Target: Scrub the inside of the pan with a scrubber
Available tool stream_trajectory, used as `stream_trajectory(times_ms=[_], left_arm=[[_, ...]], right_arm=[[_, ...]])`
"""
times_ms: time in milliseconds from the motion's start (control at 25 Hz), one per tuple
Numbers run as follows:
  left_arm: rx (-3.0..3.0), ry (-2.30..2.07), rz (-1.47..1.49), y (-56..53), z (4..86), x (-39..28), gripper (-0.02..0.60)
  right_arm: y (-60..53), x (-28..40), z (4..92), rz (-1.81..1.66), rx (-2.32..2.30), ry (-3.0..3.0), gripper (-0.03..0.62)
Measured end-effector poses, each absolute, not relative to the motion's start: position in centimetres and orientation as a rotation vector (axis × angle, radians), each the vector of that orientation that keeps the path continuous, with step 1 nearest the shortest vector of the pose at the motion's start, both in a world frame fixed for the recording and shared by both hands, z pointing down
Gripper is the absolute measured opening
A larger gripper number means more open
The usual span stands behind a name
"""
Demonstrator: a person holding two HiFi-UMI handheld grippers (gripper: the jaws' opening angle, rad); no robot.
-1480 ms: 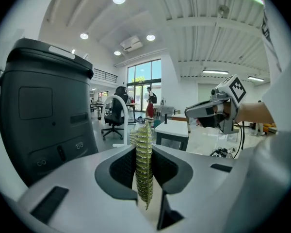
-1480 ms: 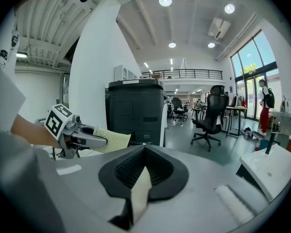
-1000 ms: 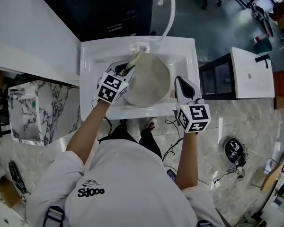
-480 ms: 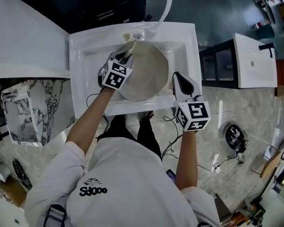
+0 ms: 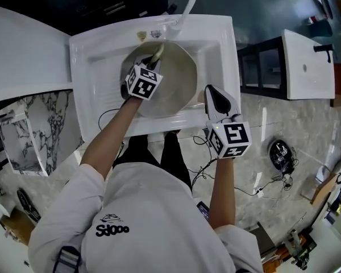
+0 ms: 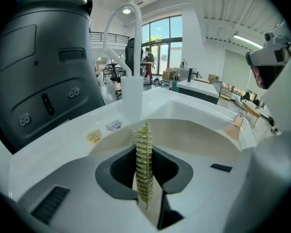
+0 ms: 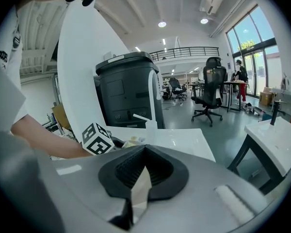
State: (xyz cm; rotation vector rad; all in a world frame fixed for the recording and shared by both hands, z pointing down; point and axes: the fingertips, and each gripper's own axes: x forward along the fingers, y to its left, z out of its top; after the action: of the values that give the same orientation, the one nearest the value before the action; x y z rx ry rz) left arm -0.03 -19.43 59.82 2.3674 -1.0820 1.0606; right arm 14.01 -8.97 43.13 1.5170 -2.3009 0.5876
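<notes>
Left gripper (image 5: pixel 151 65) has shifted inward from the rim, over the inside of the pan (image 5: pixel 179 79), jaws clamped on the mesh scrubber (image 6: pixel 144 166). Pan sits in the sink (image 5: pixel 223 34). Right gripper (image 5: pixel 211 94) is closed and empty beside the pan. Scrubbing is under way; next, likely press down and sweep across the base.

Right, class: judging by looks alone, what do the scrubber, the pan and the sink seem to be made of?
Scrubber: likely plastic mesh, yellow-green glinting loops.
Pan: perhaps coated metal or ceramic, pale matte inside.
Sink: glossy white, ceramic or resin; reflections show.
</notes>
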Motion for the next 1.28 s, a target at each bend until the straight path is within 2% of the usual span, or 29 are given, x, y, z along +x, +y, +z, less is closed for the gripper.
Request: stream_trajectory(times_ms=[1280], left_arm=[[2.263,-0.762,0.682,-19.8,62.8,9.0,0.071]], right_arm=[[-7.0,17.1,46.4,0.691,1.562,-2.233,0.009]])
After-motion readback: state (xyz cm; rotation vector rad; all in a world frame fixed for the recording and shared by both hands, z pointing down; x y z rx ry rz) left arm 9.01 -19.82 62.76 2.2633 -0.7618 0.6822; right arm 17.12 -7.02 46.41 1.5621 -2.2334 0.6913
